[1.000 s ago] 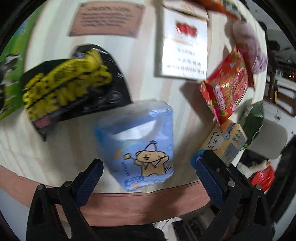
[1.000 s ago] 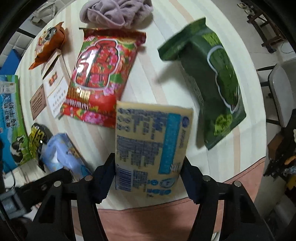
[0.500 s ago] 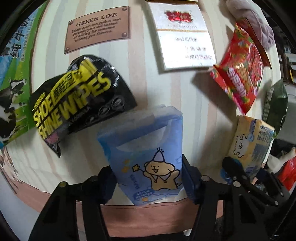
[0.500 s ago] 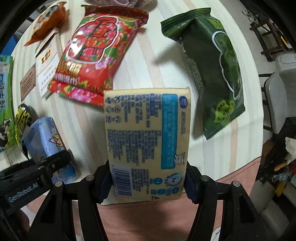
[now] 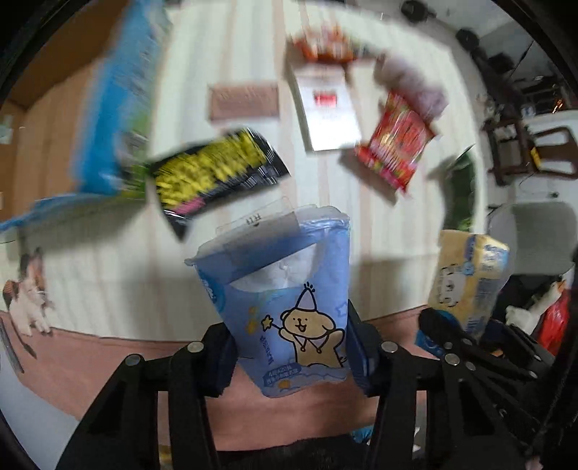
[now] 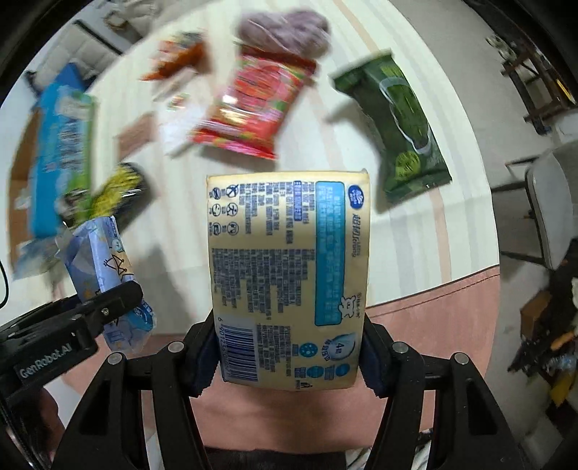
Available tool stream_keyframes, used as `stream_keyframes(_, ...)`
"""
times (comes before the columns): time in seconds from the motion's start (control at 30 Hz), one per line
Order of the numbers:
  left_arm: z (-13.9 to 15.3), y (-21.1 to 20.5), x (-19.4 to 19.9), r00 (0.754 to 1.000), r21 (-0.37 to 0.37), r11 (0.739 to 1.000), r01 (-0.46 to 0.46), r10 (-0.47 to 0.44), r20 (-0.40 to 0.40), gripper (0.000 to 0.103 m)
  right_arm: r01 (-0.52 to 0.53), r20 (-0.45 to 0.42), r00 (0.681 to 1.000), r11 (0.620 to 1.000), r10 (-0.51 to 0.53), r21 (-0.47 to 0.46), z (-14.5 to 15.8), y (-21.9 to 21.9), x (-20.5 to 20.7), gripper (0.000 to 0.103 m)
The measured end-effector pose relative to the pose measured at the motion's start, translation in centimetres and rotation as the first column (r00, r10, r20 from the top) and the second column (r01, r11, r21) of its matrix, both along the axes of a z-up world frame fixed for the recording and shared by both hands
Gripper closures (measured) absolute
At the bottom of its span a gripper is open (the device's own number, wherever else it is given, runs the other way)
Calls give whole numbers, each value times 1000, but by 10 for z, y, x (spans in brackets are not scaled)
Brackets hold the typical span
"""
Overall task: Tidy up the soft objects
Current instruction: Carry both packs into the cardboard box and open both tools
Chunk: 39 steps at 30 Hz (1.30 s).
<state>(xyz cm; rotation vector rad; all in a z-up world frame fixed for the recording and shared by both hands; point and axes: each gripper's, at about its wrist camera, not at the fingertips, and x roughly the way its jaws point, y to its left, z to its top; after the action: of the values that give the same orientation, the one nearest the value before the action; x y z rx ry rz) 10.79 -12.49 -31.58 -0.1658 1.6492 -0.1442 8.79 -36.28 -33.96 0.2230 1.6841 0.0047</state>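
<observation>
Left claw (image 5: 290, 356) closing, pads pressing the blue tissue pack (image 5: 285, 307); right claw (image 6: 289, 358) clamped on the yellow tissue pack (image 6: 289, 278); both above the worktop (image 6: 415, 235).

You have a brown plaque (image 5: 244, 100) lying flat beside a white carton (image 5: 328, 115) on the striped table (image 5: 231, 47). A grey chair (image 6: 549, 213) stands off its edge.

Below me, the striped surface (image 6: 415, 231) with its pink border carries a green pack (image 6: 401, 123), a red snack bag (image 6: 253, 105), a purple cloth (image 6: 285, 30), an orange bag (image 6: 177, 58), a white box (image 5: 327, 112), a brown plaque (image 5: 244, 101), a black-and-yellow wipes pack (image 5: 213, 173) and a long blue bag (image 6: 59, 152).
</observation>
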Motion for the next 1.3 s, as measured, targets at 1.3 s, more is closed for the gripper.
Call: stream_keyframes(1.3,-64,318,272,992,41,998,-40,45,-118,49,-324,102,941,946,321,8,-35,416,290,36)
